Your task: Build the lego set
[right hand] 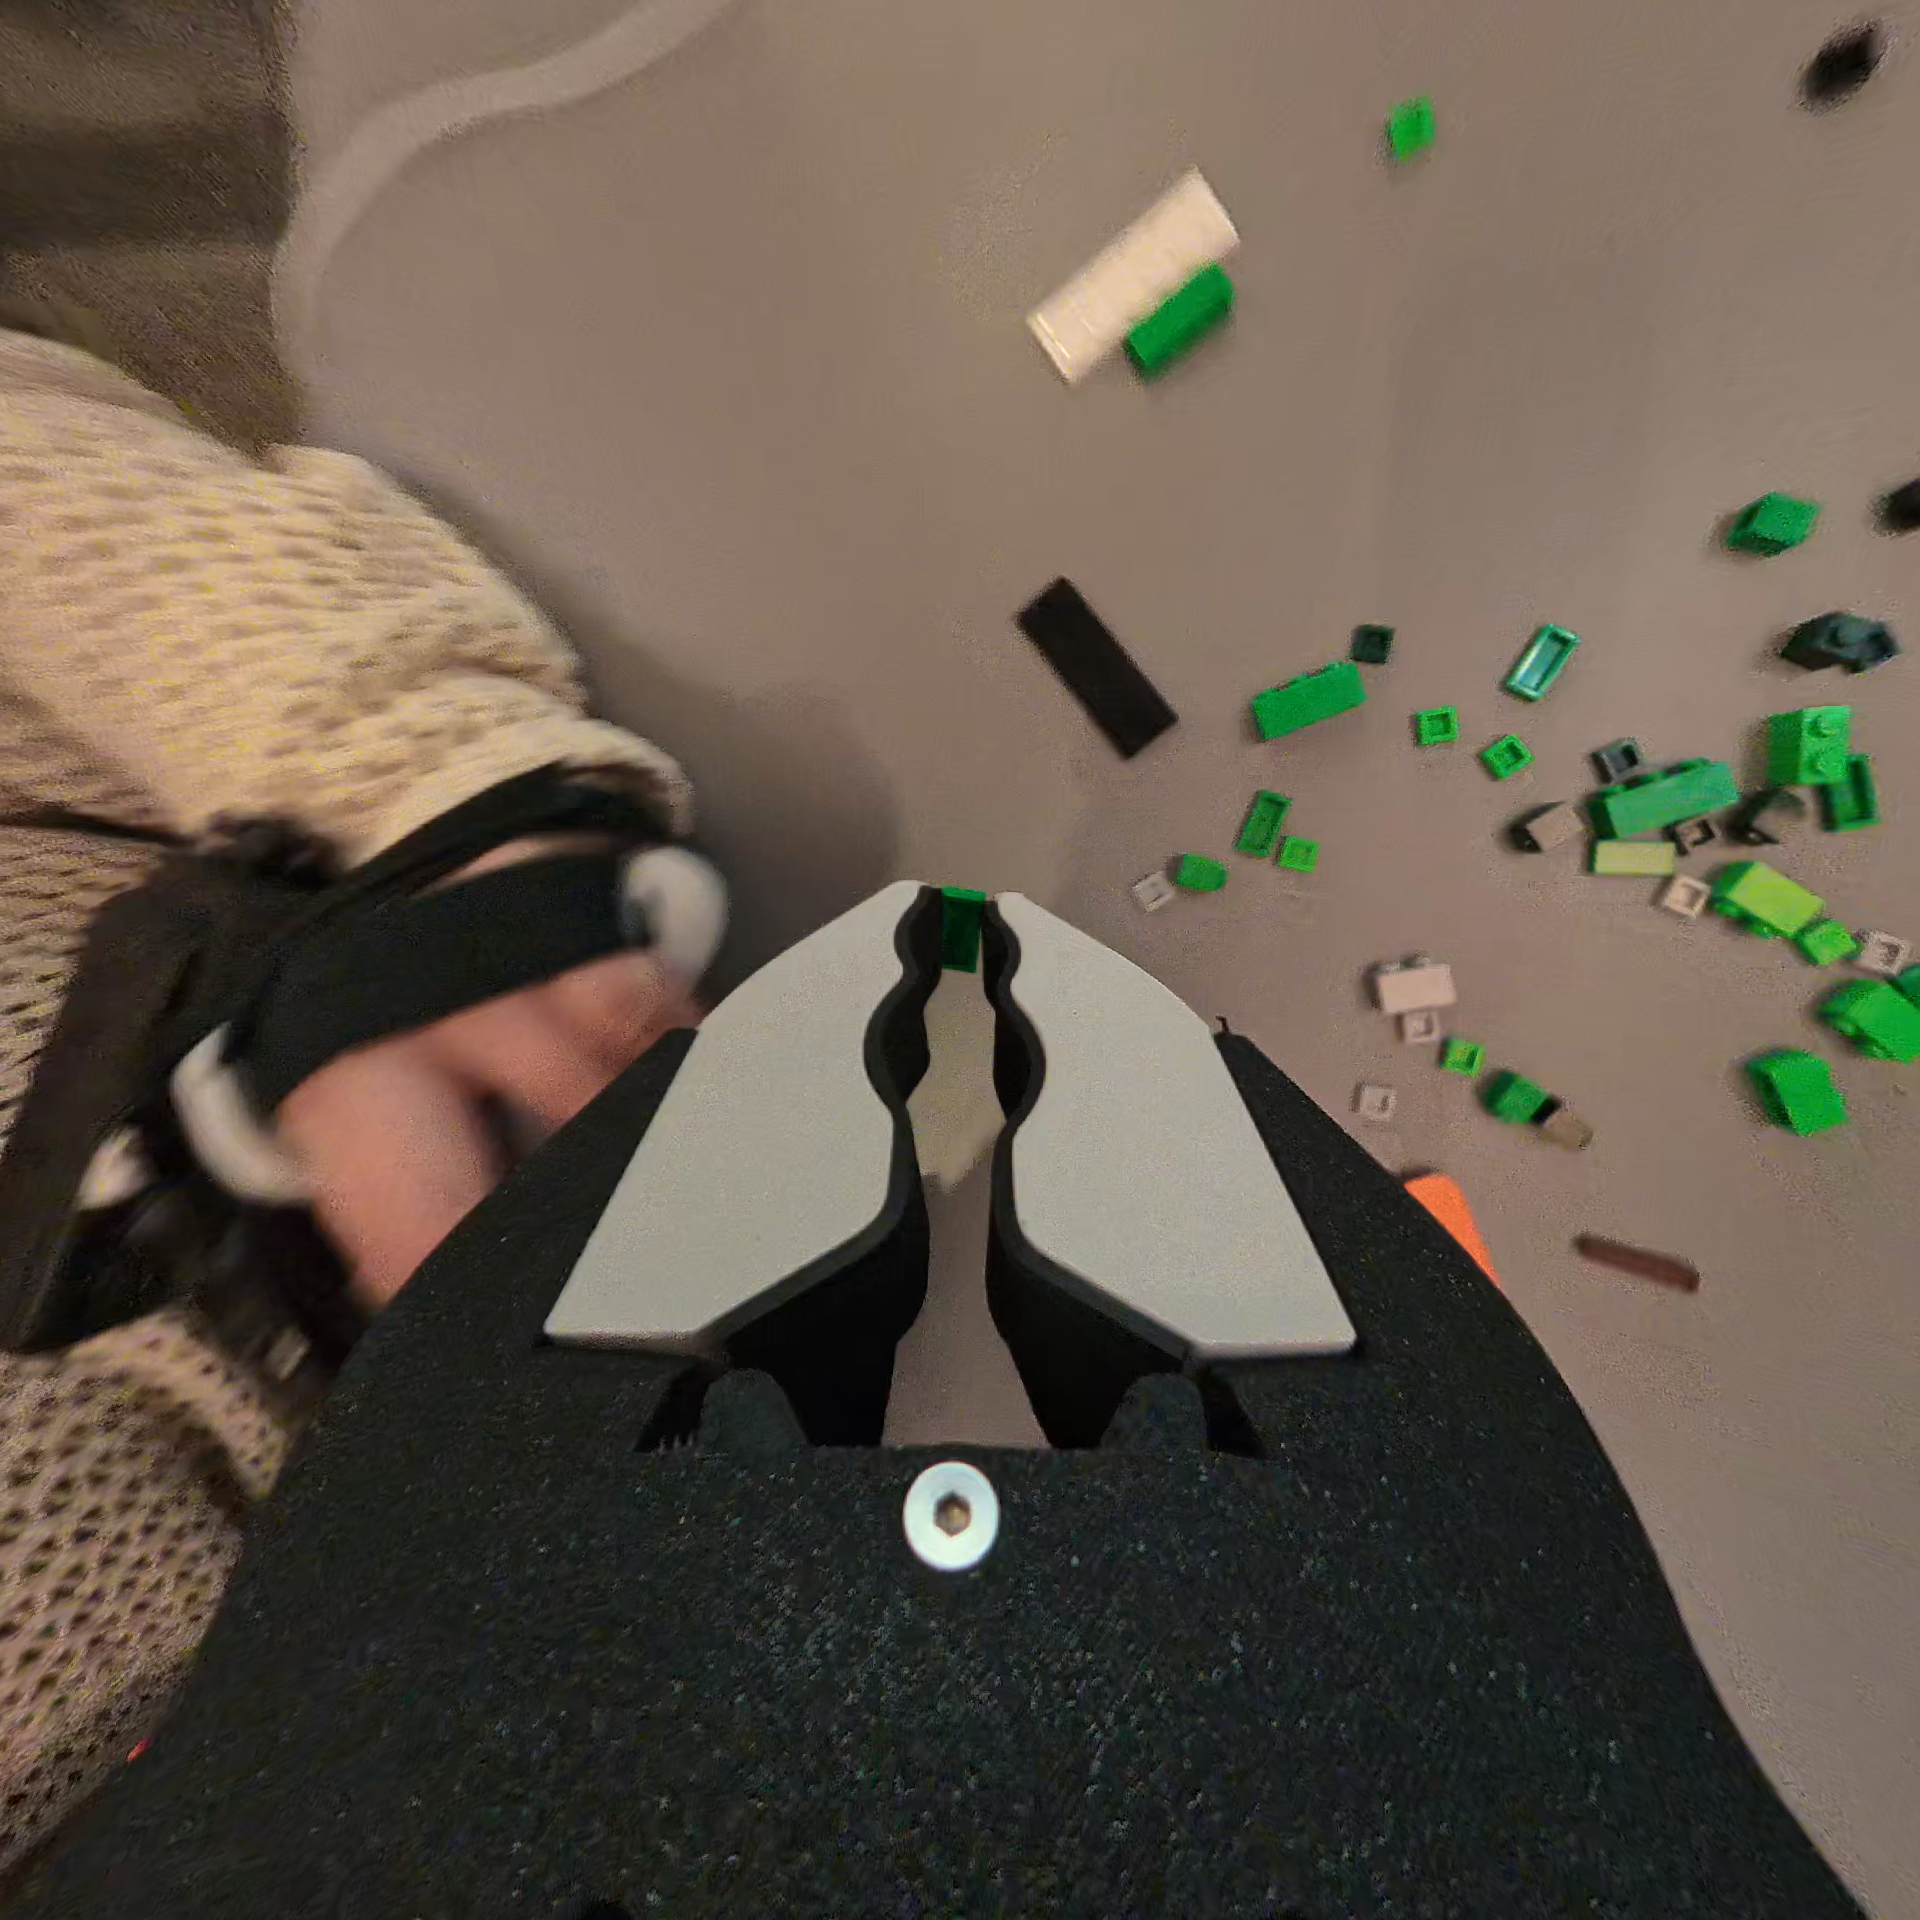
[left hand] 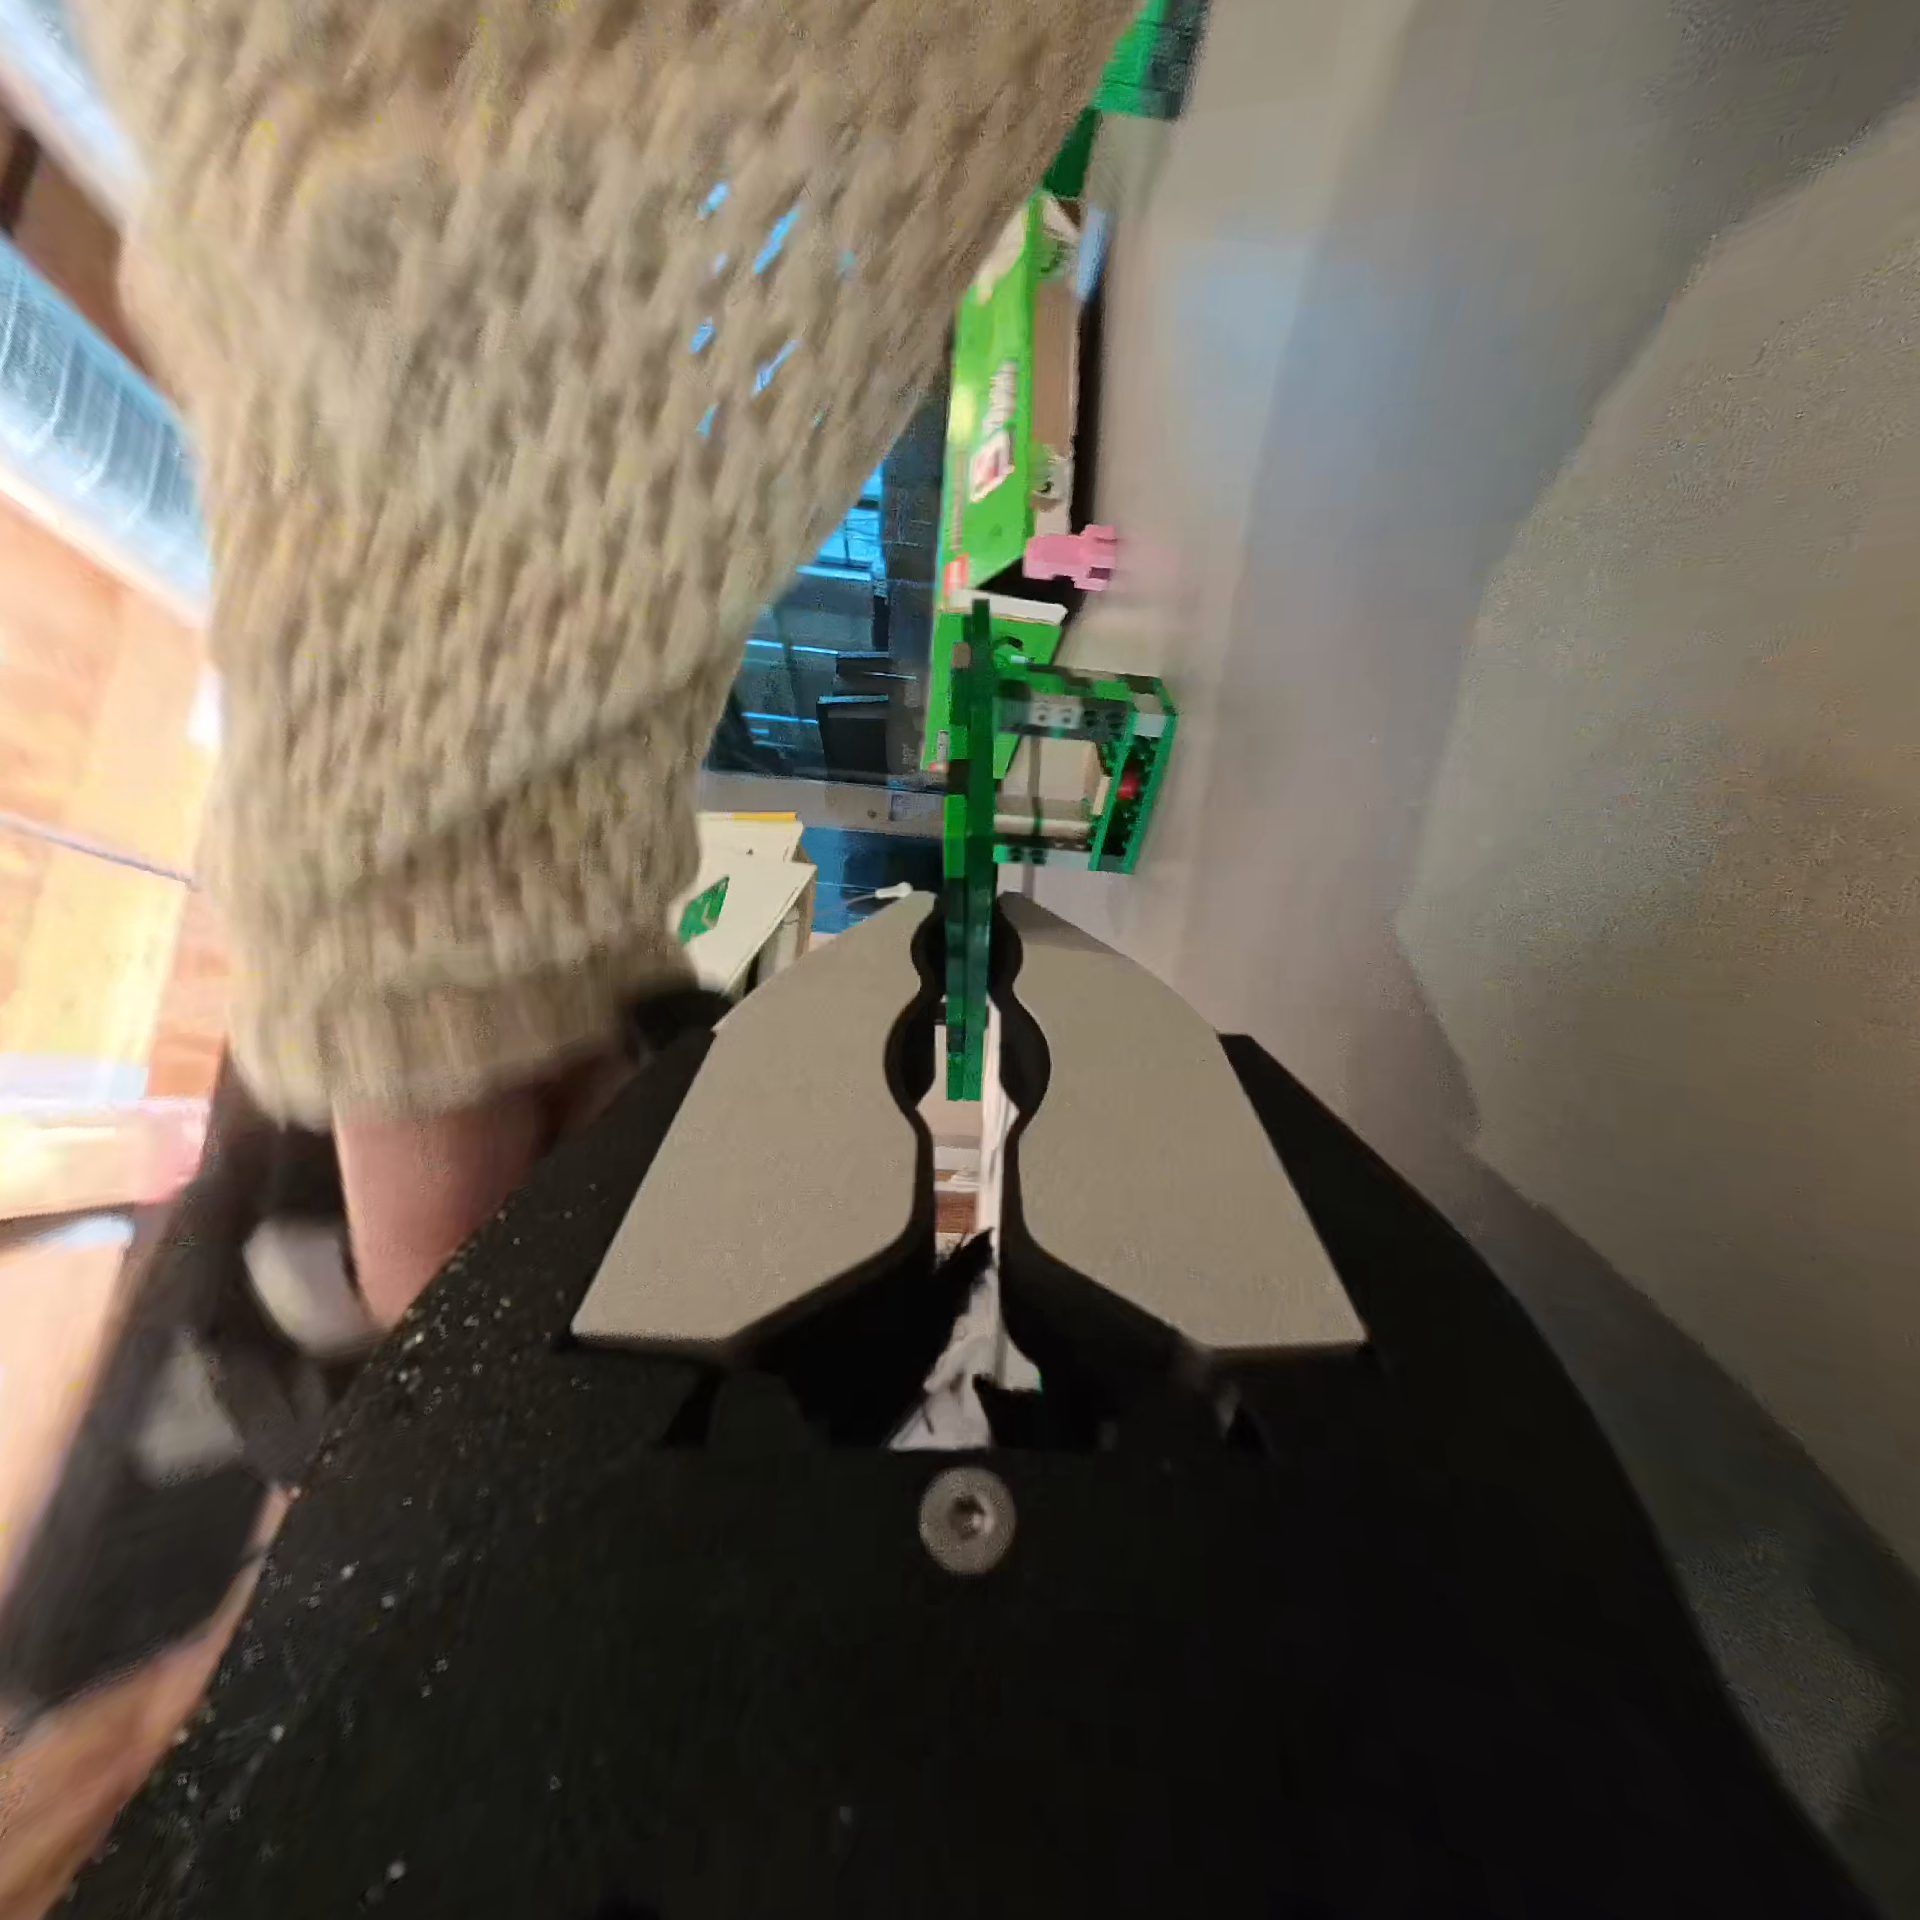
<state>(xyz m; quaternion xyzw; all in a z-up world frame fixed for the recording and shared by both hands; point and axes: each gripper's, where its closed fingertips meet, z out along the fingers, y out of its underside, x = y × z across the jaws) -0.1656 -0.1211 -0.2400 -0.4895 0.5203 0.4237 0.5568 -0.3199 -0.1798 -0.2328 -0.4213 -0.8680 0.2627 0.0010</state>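
Observation:
In the left wrist view my left gripper [left hand: 966,925] is shut on the edge of a dark green baseplate [left hand: 968,831], held edge-on and tilted sideways. A green, white and grey Lego build [left hand: 1081,774] with a red piece sits on that plate. In the right wrist view my right gripper [right hand: 961,914] is shut on a small green brick [right hand: 961,928] at its fingertips, held above the grey table [right hand: 727,416]. Many loose green, white and dark bricks [right hand: 1662,810] lie scattered at the right.
A green Lego box [left hand: 997,416] and a pink Lego figure [left hand: 1075,556] are beyond the build. A person's knit sleeve [left hand: 468,520] and hand fill the left of both views [right hand: 156,623]. A black plate [right hand: 1096,665], a white brick [right hand: 1132,272] and a brown piece [right hand: 1636,1262] lie apart.

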